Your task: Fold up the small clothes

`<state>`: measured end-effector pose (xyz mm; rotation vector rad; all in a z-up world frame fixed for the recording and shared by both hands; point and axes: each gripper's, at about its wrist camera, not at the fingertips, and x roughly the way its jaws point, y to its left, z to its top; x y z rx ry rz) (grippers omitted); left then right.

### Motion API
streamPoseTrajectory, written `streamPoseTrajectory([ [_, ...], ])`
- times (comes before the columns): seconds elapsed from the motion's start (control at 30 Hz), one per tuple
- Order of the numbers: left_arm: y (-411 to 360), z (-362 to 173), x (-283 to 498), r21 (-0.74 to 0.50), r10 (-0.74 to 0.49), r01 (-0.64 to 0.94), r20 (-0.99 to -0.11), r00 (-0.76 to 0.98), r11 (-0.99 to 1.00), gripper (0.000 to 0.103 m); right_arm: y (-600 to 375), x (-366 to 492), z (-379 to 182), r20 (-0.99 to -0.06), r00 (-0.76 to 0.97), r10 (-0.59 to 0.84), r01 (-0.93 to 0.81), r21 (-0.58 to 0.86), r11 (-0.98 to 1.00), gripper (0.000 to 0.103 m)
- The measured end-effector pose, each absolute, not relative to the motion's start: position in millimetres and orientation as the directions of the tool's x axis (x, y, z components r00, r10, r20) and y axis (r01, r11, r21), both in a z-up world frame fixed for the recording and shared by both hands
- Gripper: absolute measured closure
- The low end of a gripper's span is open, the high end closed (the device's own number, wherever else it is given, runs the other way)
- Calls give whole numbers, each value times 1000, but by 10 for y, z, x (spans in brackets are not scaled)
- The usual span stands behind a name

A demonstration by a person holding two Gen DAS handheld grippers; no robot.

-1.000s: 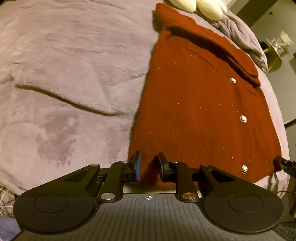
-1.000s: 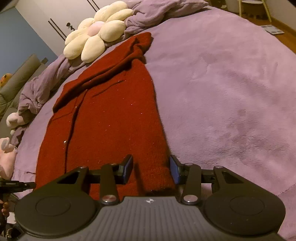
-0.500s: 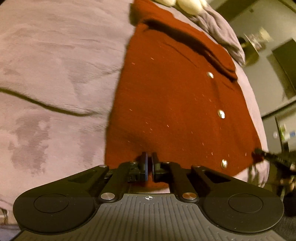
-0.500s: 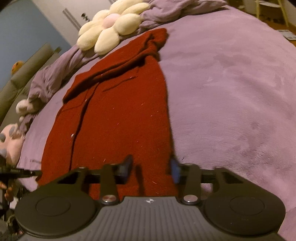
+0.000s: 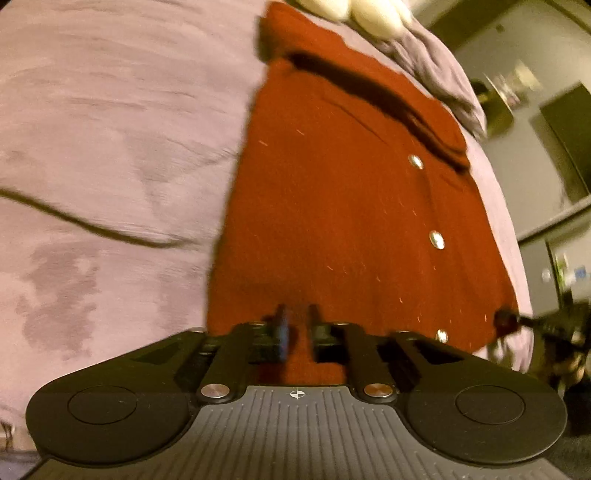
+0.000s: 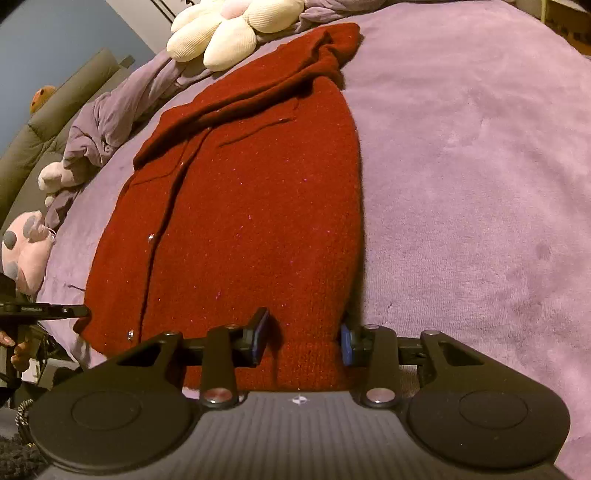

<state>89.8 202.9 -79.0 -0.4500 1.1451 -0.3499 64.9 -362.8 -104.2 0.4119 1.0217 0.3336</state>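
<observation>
A dark red knit cardigan [image 5: 351, 221] with silver buttons [image 5: 436, 240] lies flat on the purple blanket [image 5: 110, 129], a sleeve folded across its far end. My left gripper [image 5: 298, 321] is at the near hem, close to the left corner. Its jaws are opening, and red knit shows in the narrow gap without being pinched. My right gripper [image 6: 303, 334] straddles the hem's right corner of the cardigan [image 6: 258, 203]. Its jaws are opening slightly, with the fabric lying between the blue pads [image 6: 345, 341] and not clamped. Each gripper's tip shows at the edge of the other's view.
A cream flower cushion [image 6: 225, 33] and crumpled purple bedding [image 6: 110, 110] lie beyond the cardigan. A pink plush toy [image 6: 26, 254] sits at the bed's left edge. A long crease [image 5: 92, 221] runs across the blanket. Furniture stands past the bed's far right edge.
The left jaws closed on the hem half a second ago and have since parted. The right jaws narrowed a little and stay astride the hem corner. Both views tilted slightly.
</observation>
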Motion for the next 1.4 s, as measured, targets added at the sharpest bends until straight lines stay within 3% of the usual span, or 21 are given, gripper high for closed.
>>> streamPoseTrajectory([
  [0.07, 2114, -798, 895, -490, -458, 15, -802, 382, 871, 51, -3632, 650, -1059, -747, 486, 454, -70, 484, 872, 65],
  [0.47, 2384, -1048, 887, -592, -534, -91, -775, 336, 801, 49, -3663, 649, -1059, -738, 489, 465, -41, 513, 858, 62],
  [0.57, 2366, -1073, 891, -598, -542, -87, -771, 334, 797, 56, -3653, 662, -1065, -740, 486, 465, -40, 512, 858, 62],
  [0.67, 2243, -1084, 888, -584, -540, -51, -778, 321, 810, 89, -3654, 684, -1067, -738, 483, 472, -31, 524, 851, 62],
  [0.73, 2171, -1049, 883, -562, -525, -25, -786, 327, 827, 89, -3655, 696, -1056, -742, 478, 471, -34, 519, 854, 67],
  [0.8, 2124, -970, 881, -563, -528, -9, -779, 337, 826, 90, -3656, 705, -1046, -740, 469, 483, -36, 530, 847, 82],
  [0.9, 2115, -739, 908, -647, -594, -6, -704, 389, 762, 91, -3685, 742, -1012, -693, 466, 550, -21, 613, 790, 88],
  [1.03, 2082, -197, 1122, -726, -648, 78, -555, 521, 684, 91, -3687, 942, -816, -607, 519, 602, -30, 691, 722, 90],
  [1.2, 1987, 284, 1758, -715, -625, 172, -437, 647, 678, 91, -3625, 1578, -452, -521, 643, 562, -65, 693, 718, 92],
  [1.33, 1910, 279, 2248, -650, -461, 54, -474, 750, 758, 90, -3599, 2111, -301, -502, 743, 442, -13, 650, 760, 92],
  [1.4, 1886, 190, 2394, -587, -372, -6, -521, 768, 810, 90, -3568, 2269, -258, -510, 796, 326, 27, 567, 823, 82],
])
